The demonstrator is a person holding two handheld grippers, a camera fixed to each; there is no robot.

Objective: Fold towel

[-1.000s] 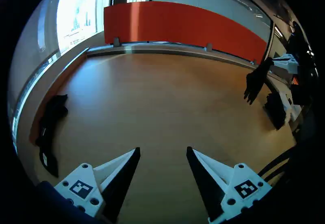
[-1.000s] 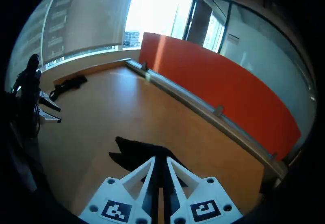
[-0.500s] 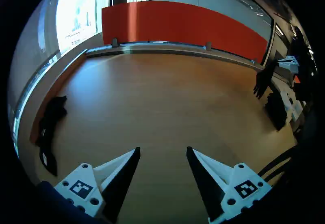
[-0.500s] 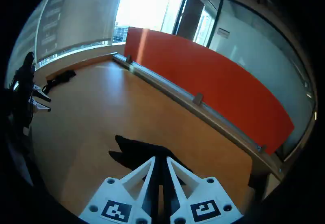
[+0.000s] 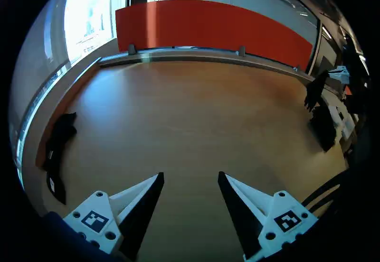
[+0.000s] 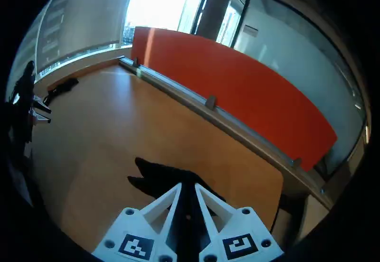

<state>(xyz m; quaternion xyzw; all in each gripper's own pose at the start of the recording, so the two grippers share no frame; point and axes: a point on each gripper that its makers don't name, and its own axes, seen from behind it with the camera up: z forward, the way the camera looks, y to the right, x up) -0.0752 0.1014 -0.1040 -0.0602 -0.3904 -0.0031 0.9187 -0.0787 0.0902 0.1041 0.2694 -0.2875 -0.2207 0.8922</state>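
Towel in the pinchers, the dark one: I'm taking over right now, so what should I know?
Left gripper: open, holding nothing, above the wooden table.
Right gripper: shut on the dark cloth towel, which hangs in the air off the table.
A second dark cloth lies crumpled at the table's edge, on the left in the left gripper view.
Done: one towel picked up.
Left: lay it flat and fold it; no fold shows yet.

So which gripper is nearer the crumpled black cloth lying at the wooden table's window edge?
Left. The left gripper hovers open beside the crumpled black cloth; the right gripper is far across the wooden table.
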